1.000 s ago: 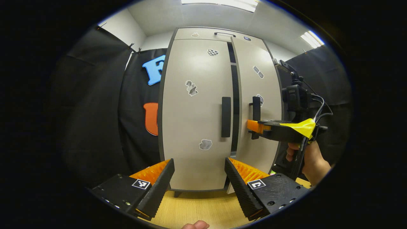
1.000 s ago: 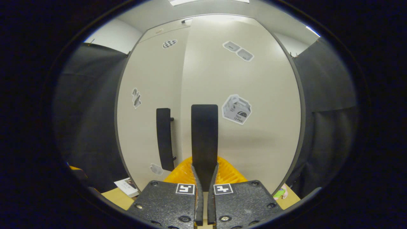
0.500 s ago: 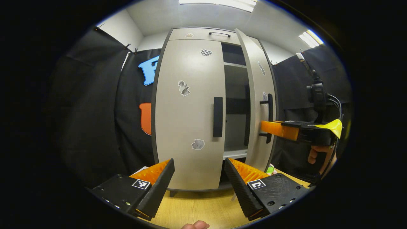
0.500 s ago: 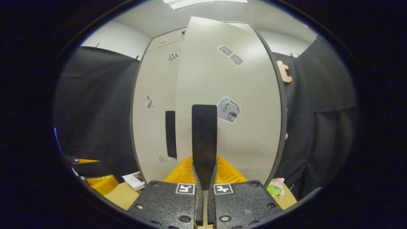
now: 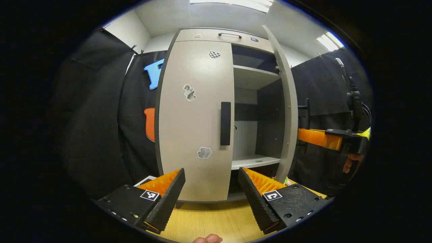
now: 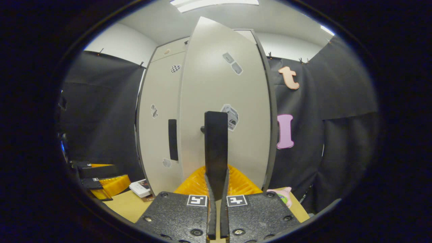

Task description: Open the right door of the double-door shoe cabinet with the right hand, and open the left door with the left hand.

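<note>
Left gripper view: shelves (image 5: 254,77) bared, left hand-held gripper (image 5: 211,187) spread; right hand-held gripper (image 6: 216,189) pinches handle (image 6: 216,148).

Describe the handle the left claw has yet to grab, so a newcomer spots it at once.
Find the tall pale shoe cabinet. Its left door is shut and carries the left handle, a dark upright bar by the door's inner edge. The right handle sits on the swung-out door, pinched by the right claw.

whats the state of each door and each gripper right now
right door: swung wide open, shelves showing
right door handle: clamped between the right gripper's fingers
left door: shut
left door handle: untouched
right gripper: shut on the right door handle
left gripper: open, short of the left door, holding nothing
</note>
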{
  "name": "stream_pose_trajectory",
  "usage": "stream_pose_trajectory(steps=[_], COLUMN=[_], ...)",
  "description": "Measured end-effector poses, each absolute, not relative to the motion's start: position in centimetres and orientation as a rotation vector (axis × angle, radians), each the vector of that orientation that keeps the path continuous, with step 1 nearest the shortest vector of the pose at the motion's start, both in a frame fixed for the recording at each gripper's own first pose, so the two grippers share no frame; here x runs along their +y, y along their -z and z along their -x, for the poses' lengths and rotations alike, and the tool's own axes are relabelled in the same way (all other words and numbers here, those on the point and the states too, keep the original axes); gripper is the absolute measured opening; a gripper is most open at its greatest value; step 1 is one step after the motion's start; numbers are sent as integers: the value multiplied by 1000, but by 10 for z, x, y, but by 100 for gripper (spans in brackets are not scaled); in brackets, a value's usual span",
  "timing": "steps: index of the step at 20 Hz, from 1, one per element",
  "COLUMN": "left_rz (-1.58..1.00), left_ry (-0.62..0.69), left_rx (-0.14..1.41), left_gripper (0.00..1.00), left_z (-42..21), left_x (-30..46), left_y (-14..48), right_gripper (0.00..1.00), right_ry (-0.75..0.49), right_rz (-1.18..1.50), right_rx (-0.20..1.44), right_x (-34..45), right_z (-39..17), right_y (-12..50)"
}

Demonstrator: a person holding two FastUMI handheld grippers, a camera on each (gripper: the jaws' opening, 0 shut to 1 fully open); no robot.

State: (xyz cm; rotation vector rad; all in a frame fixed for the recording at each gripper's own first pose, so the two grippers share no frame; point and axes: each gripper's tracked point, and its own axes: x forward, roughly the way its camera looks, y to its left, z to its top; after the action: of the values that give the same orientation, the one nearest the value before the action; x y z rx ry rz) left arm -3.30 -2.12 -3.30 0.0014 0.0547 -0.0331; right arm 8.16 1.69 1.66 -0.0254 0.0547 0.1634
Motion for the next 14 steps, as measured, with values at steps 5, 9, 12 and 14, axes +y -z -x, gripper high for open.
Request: stream_pose_trajectory(steps=[5,9,12,14], left_rz=[-4,-5,0,2], left_ry=[72,86,83,83], left_rx=[44,42,40,41], left_gripper=[95,95,95,95], left_z=[30,27,24,22], left_x=[-35,-38,-37,-37], left_y=[31,31,32,32], right_gripper=[7,7,7,7], right_ry=[-117,-79,-38,-5], right_rz=[22,38,39,33], right_rx=[54,49,45,40], right_x=[-10,-22,-39,-55], right_z=[-66,-61,-56,-55], right_y=[-15,-17,-21,-20])
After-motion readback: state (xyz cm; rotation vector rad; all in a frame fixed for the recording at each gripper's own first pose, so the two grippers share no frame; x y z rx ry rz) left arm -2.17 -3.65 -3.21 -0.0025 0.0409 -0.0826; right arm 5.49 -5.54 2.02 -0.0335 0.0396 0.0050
